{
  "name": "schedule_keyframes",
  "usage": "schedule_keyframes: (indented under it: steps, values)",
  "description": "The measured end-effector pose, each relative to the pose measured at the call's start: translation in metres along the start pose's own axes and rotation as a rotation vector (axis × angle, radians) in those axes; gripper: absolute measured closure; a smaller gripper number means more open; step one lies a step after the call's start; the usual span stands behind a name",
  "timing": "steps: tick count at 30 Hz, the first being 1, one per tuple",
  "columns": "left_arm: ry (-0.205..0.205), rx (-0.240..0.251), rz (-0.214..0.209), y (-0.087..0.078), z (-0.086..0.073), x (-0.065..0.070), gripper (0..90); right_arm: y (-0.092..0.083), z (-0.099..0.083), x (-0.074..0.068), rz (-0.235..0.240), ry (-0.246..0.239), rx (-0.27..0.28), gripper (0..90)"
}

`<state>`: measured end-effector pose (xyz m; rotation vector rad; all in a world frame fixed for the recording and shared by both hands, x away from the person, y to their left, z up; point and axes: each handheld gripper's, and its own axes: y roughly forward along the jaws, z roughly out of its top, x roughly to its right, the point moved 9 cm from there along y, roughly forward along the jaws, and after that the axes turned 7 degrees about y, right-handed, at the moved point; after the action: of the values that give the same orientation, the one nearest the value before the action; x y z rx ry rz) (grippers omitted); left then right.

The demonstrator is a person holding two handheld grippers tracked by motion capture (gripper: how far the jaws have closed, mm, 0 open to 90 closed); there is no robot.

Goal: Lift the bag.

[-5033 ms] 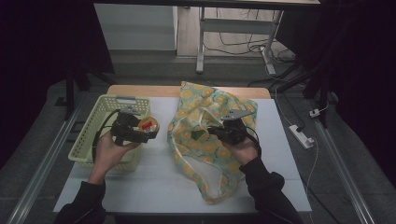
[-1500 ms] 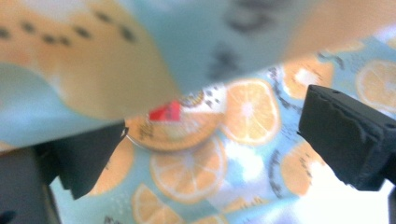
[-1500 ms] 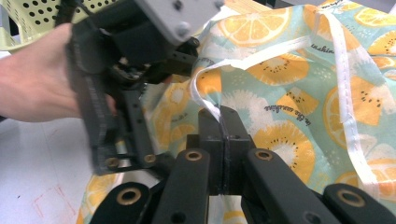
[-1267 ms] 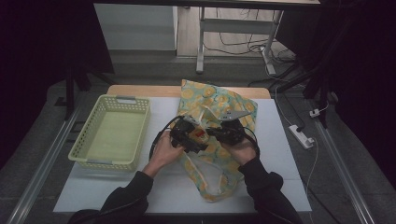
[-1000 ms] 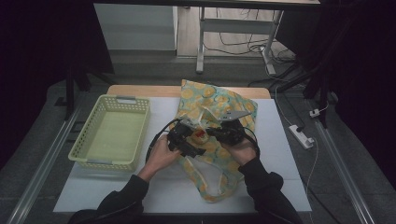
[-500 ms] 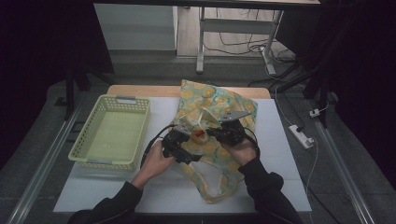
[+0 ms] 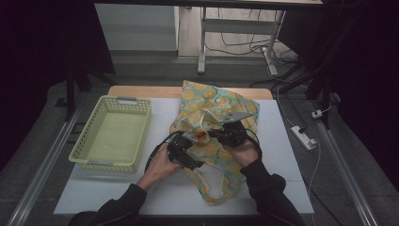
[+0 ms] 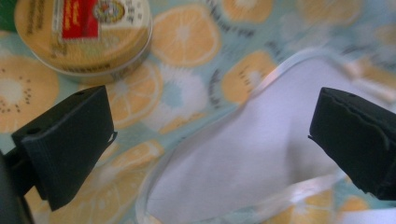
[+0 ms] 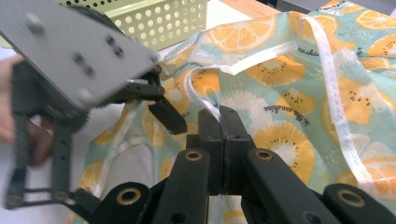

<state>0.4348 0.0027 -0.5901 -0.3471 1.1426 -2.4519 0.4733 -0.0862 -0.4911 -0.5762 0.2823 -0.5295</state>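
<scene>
The fruit-print bag [image 7: 214, 136] was spread on the table [image 7: 282, 160] beside the basket [image 7: 115, 134] — its white strap [image 9: 205, 100] pinched by the right gripper [image 9: 219, 116]. The left gripper [image 8: 210, 140] was held spread over the bag's opening — a round tin [image 8: 84, 35] lay just beyond.

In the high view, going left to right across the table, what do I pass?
Green basket → left gripper → round tin on the fruit-print bag → right gripper → white power strip on the floor.

Tin [image 8: 84, 35]: moved from basket [image 7: 113, 134] onto bag [image 7: 214, 110]. Left gripper [image 8: 205, 135]: released it, jaws now wide, drawn back toward table's near edge.
</scene>
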Motion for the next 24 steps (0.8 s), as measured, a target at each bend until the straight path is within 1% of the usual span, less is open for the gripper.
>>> schedule_keyframes:
  steps: [1, 2, 5, 6, 7, 8, 9, 10, 11, 12, 13, 15, 16, 17, 18, 19, 22, 23, 24]
  values:
    - [0.022, -0.012, -0.005, 0.002, -0.002, 0.0, 0.0, 0.0, 0.0, 0.0, 0.0, 0.0, 0.0, 89.5]
    - [0.02, -0.014, -0.001, 0.005, -0.002, 0.0, 0.0, 0.0, 0.0, 0.0, 0.0, 0.0, 0.001, 89.6]
    - [0.036, -0.028, 0.012, 0.012, -0.005, -0.002, 0.4, 0.0, 0.0, 0.0, 0.0, 0.0, 0.001, 89.6]
    - [0.043, -0.039, 0.026, 0.014, -0.006, -0.003, 1.7, 0.0, 0.0, 0.001, 0.0, 0.0, 0.001, 89.5]
    - [0.06, -0.053, 0.043, 0.017, -0.008, -0.004, 3.3, 0.0, 0.0, 0.001, 0.0, 0.001, 0.002, 89.6]
    - [0.081, -0.053, 0.045, 0.017, -0.008, -0.003, 3.8, 0.0, 0.0, 0.001, 0.0, 0.0, 0.002, 89.5]
    - [0.079, -0.049, 0.042, 0.016, -0.007, -0.003, 5.7, 0.0, 0.0, 0.001, 0.0, 0.0, 0.002, 89.6]
    - [0.086, -0.047, 0.041, 0.014, -0.007, -0.004, 10.1, 0.0, 0.0, 0.0, 0.0, 0.0, 0.002, 89.6]
    - [0.087, -0.042, 0.037, 0.012, -0.006, -0.004, 17.2, 0.0, 0.0, 0.0, 0.0, 0.0, 0.002, 89.5]
    - [0.086, -0.04, 0.039, 0.011, -0.005, -0.005, 26.5, 0.0, 0.0, 0.0, 0.0, 0.0, 0.001, 89.6]
    - [0.077, -0.035, 0.04, 0.011, -0.004, -0.006, 33.0, 0.0, 0.0, 0.0, 0.0, 0.001, 0.001, 89.6]
    - [0.08, -0.045, 0.04, 0.009, -0.004, -0.006, 41.5, 0.0, 0.001, 0.0, -0.001, 0.0, 0.002, 89.5]
    - [0.075, -0.037, 0.031, 0.009, -0.002, -0.004, 49.5, 0.0, 0.001, -0.001, 0.0, -0.001, 0.003, 89.6]
    - [0.076, -0.04, 0.032, 0.01, -0.002, -0.003, 57.0, 0.0, 0.001, -0.001, -0.001, -0.002, 0.004, 89.6]
    - [0.071, -0.044, 0.029, 0.009, -0.002, -0.002, 60.7, 0.0, 0.001, -0.001, 0.0, -0.002, 0.004, 89.5]
    - [0.057, -0.042, 0.026, 0.01, -0.001, -0.001, 65.8, 0.0, 0.001, -0.001, 0.0, -0.001, 0.004, 89.6]
    - [0.029, -0.044, -0.003, 0.01, 0.0, 0.0, 84.4, 0.0, 0.001, -0.001, 0.001, -0.002, 0.003, 89.6]
    - [0.021, -0.045, -0.002, 0.01, 0.0, 0.0, 88.9, 0.0, 0.001, -0.001, 0.0, -0.003, 0.003, 89.6]
    - [0.008, -0.046, -0.003, 0.01, 0.0, -0.001, 89.2, -0.001, 0.001, -0.001, 0.0, -0.004, 0.003, 89.6]
